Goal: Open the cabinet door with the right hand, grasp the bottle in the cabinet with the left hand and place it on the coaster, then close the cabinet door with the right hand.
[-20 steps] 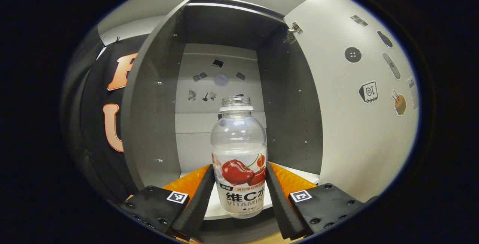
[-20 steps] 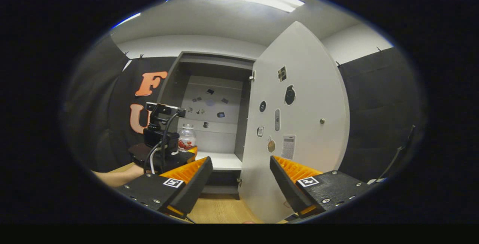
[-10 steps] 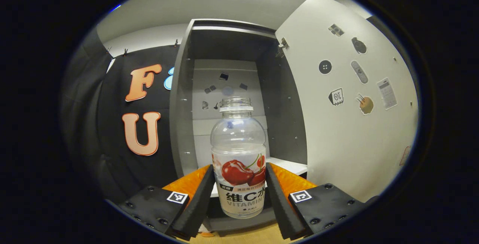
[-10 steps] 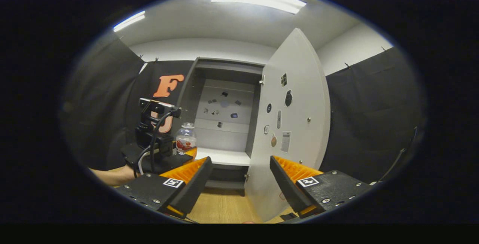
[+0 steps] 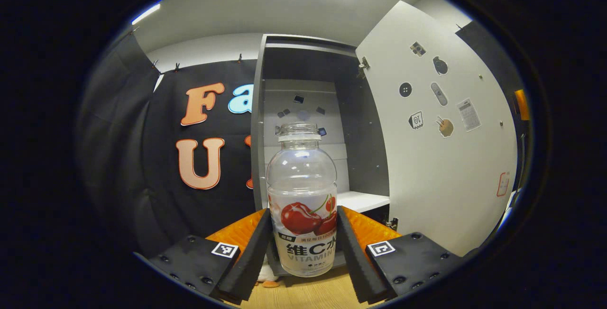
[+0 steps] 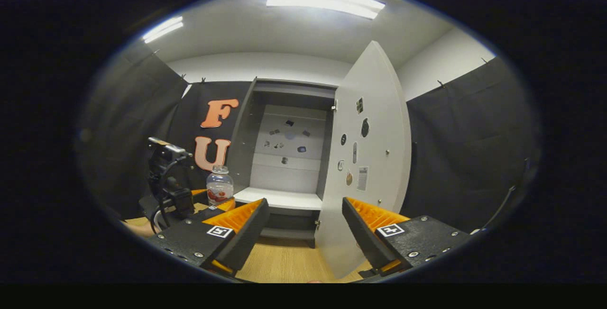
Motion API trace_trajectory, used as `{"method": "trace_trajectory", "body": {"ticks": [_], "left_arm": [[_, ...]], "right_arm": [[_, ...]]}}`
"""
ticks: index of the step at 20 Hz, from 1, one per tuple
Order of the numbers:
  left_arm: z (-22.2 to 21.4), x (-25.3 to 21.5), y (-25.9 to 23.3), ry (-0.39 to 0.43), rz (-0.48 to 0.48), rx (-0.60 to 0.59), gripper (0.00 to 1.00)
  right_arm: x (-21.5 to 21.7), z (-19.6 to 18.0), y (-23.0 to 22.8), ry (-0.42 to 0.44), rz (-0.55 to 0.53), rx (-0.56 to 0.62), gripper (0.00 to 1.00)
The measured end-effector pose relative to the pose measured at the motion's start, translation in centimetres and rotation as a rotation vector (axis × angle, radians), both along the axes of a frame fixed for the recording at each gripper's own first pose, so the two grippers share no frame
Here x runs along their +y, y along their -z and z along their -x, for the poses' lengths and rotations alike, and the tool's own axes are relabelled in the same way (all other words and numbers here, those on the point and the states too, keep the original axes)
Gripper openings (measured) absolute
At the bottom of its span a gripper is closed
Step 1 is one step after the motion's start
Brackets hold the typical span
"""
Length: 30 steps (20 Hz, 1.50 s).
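Clear plastic bottle (image 5: 302,200) stands upright, pinched between the left gripper (image 5: 303,247) fingers, in front of the cabinet (image 6: 289,157). Cabinet door (image 6: 374,157) is open. Right gripper (image 6: 306,233) fingers are spread, holding nothing.

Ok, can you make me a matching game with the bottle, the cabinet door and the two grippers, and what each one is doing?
Things:
1. bottle
2. cabinet door
3. left gripper
4. right gripper

States:
A. swung wide open
B. open, holding nothing
C. upright, no cap, out in front of the cabinet
D. shut on the bottle

Pairs: 1-C, 2-A, 3-D, 4-B
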State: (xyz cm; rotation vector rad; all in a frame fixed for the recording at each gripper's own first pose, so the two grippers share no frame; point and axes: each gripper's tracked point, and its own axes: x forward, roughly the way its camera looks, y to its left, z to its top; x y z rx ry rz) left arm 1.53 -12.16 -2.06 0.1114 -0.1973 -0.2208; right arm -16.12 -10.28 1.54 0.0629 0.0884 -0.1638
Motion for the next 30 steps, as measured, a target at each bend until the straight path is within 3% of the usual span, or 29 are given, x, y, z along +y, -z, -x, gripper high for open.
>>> {"method": "trace_trajectory", "body": {"ticks": [7, 13, 22, 30], "left_arm": [[1.0, 2.4, 5.6, 0.009, -0.050, 0.010, 0.84], [2.1, 4.0, 12.9, 0.019, -0.091, 0.071, 0.84], [2.8, 8.1, 21.8, -0.011, -0.060, 0.196, 0.84], [3.5, 11.3, 27.7, -0.053, -0.042, 0.302, 0.85]], "right_arm": [[3.2, -1.5, 1.9, 0.008, -0.069, 0.020, 0.95], [4.7, -2.9, 2.1, 0.051, -0.013, 0.041, 0.95], [7.5, -4.1, 2.3, 0.056, 0.056, 0.063, 0.96], [9.4, -5.3, 4.7, 0.026, 0.024, 0.139, 0.95]]}}
